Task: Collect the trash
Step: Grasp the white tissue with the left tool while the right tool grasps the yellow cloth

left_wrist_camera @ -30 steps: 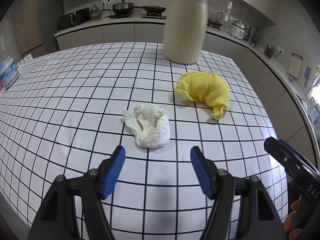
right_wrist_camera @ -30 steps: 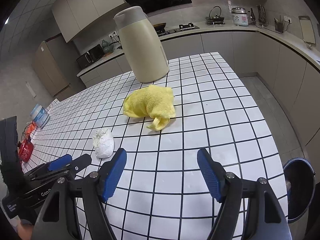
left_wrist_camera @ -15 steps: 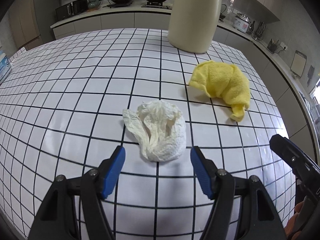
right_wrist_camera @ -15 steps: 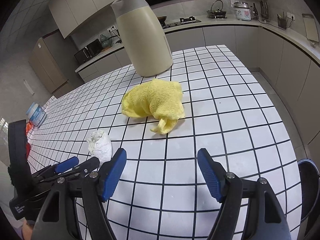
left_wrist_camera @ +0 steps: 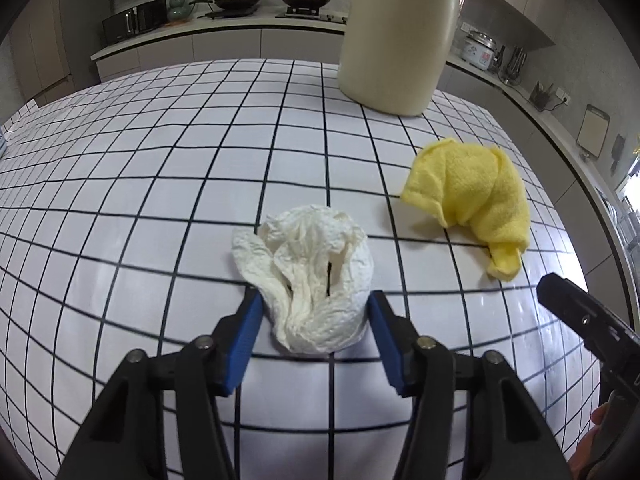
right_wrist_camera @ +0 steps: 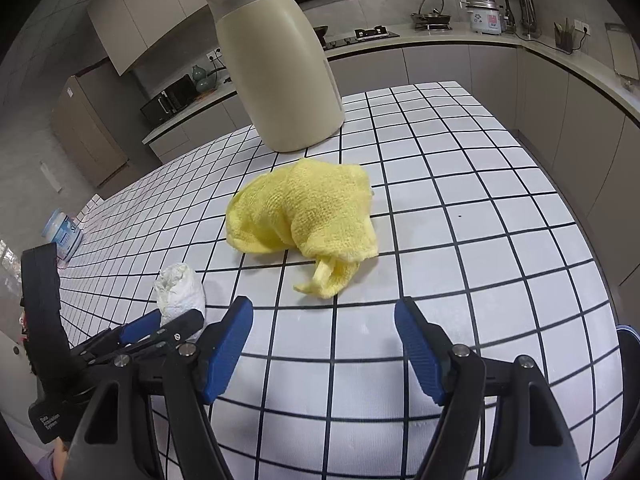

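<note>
A crumpled white paper towel [left_wrist_camera: 308, 276] lies on the white tiled table [left_wrist_camera: 160, 168]. My left gripper [left_wrist_camera: 314, 312] is open and its blue fingers stand on either side of the towel's near end, close to touching it. The towel also shows in the right wrist view [right_wrist_camera: 178, 290], with the left gripper [right_wrist_camera: 160, 328] around it. My right gripper [right_wrist_camera: 324, 316] is open and empty, just short of a crumpled yellow cloth [right_wrist_camera: 308, 220]. The cloth also lies right of the towel in the left wrist view [left_wrist_camera: 472, 196].
A tall cream jug [right_wrist_camera: 280, 64] stands behind the cloth, also at the back in the left wrist view [left_wrist_camera: 396, 32]. A small labelled tub [right_wrist_camera: 62, 232] sits at the table's far left. A dark round bin [right_wrist_camera: 630, 376] shows below the table's right edge.
My left gripper has moved forward, so the paper towel now sits between its fingers, and the fingers have narrowed. My right gripper has moved closer to the yellow cloth.
</note>
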Motion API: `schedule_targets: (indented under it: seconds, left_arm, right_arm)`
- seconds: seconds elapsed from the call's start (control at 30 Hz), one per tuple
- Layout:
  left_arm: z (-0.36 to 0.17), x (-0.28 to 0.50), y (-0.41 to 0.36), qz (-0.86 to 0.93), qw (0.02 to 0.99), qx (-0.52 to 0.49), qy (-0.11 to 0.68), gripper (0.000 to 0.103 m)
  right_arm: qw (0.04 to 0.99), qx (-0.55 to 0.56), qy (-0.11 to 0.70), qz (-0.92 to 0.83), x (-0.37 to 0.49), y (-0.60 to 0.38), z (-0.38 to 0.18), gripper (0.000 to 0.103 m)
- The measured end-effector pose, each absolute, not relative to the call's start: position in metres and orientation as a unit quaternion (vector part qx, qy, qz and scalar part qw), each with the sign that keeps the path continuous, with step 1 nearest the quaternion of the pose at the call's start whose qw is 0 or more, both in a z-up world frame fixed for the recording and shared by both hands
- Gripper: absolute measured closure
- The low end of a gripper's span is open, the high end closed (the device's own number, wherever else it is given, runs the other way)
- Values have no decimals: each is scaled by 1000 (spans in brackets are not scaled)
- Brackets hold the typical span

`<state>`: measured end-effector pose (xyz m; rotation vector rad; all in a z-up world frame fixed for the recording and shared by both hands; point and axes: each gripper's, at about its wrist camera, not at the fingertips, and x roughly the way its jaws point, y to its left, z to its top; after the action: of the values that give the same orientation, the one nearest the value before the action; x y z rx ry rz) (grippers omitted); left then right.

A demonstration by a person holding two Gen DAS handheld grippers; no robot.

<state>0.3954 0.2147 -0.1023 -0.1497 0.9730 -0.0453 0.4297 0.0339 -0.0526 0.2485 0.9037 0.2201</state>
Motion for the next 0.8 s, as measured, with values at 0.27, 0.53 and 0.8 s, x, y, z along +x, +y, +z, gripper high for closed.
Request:
schedule_targets:
  seconds: [0.27, 0.53, 0.8]
  left_arm:
    - [-102, 406, 218, -29, 885, -77, 459, 64]
    - [-100, 420, 220, -34, 890, -74, 450, 71]
    - [-102, 425, 217, -38, 889, -73, 450, 71]
  right_arm:
    - [886, 118, 436, 103, 449, 37, -61, 28]
    - [888, 116, 432, 102, 471, 40, -67, 28]
    - [892, 104, 424, 113, 489, 47, -74, 31]
